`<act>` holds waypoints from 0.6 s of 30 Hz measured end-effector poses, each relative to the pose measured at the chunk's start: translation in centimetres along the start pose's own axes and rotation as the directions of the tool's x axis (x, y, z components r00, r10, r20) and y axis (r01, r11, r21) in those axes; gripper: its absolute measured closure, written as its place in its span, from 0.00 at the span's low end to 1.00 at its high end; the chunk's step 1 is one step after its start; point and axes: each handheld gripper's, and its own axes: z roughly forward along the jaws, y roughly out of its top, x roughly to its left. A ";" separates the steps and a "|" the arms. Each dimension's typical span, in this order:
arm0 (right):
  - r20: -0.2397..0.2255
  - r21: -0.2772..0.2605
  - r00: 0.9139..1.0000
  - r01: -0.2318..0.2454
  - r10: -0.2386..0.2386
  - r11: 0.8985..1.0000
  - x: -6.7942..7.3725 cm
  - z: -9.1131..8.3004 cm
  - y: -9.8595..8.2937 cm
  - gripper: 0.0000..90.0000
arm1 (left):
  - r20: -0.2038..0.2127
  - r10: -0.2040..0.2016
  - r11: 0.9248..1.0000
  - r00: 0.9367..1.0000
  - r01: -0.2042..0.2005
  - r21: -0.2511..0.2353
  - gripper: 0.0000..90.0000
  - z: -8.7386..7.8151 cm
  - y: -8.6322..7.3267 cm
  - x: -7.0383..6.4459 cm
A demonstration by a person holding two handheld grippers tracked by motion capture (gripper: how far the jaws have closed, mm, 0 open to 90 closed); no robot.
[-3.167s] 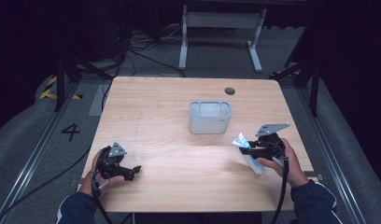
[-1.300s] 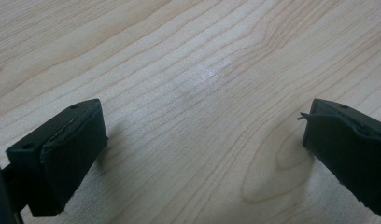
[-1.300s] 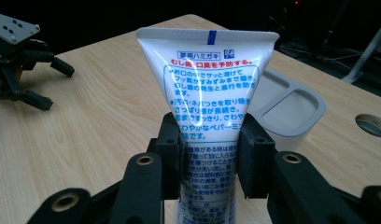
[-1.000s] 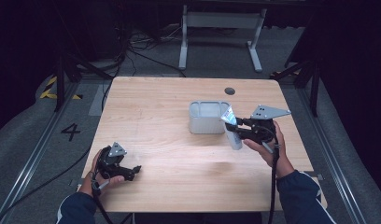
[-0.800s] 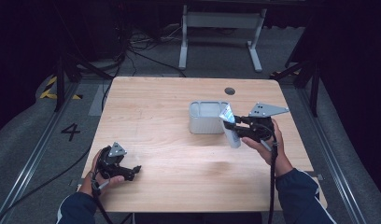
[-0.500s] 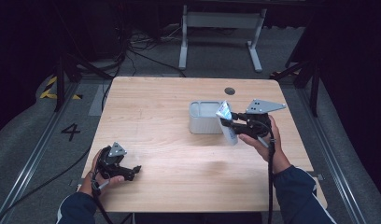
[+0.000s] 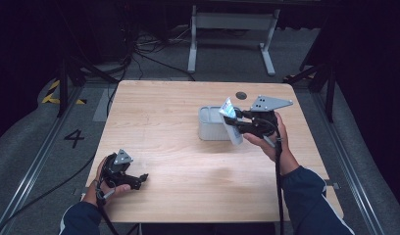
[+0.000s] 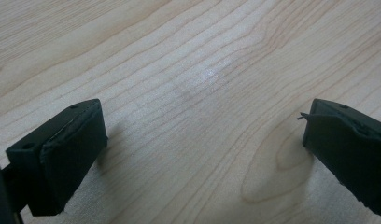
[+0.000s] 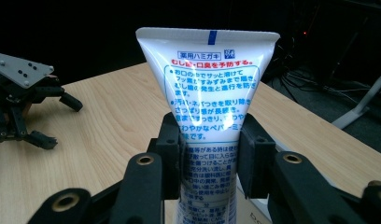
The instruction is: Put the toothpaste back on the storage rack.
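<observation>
Your right gripper (image 7: 236,122) has carried the tube (image 7: 231,122) from the table's right edge up to the grey bin (image 7: 210,125), jaws clamped on the tube's middle (image 9: 209,135), crimped end upward. The tube now hangs at the bin's 3 o'clock rim, so the drop looks close: nudge toward 9 o'clock first. Your left gripper (image 7: 134,178) has stayed resting near the table's (image 7: 159,112) 7 o'clock corner, jaws wide, holding nothing.

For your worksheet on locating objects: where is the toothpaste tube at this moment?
In the high view the toothpaste tube is right of centre, held by the right gripper at the right edge of the grey box.
</observation>
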 end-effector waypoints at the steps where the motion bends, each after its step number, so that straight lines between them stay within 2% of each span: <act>1: -0.002 -0.001 1.000 -0.004 0.004 1.000 0.0 0.1 0.1 0.74 | 0.000 0.000 1.000 1.000 0.000 0.000 0.00 0.0 0.0 0.0; 8: -0.010 -0.020 1.000 0.003 -0.003 1.000 -0.1 0.5 0.9 0.74 | 0.000 0.001 1.000 1.000 -0.001 0.000 0.00 0.0 0.0 0.0; 18: 0.011 -0.059 1.000 0.001 0.000 0.998 -1.0 1.0 2.3 0.75 | -0.001 0.000 1.000 1.000 0.000 -0.001 0.00 0.0 0.0 0.0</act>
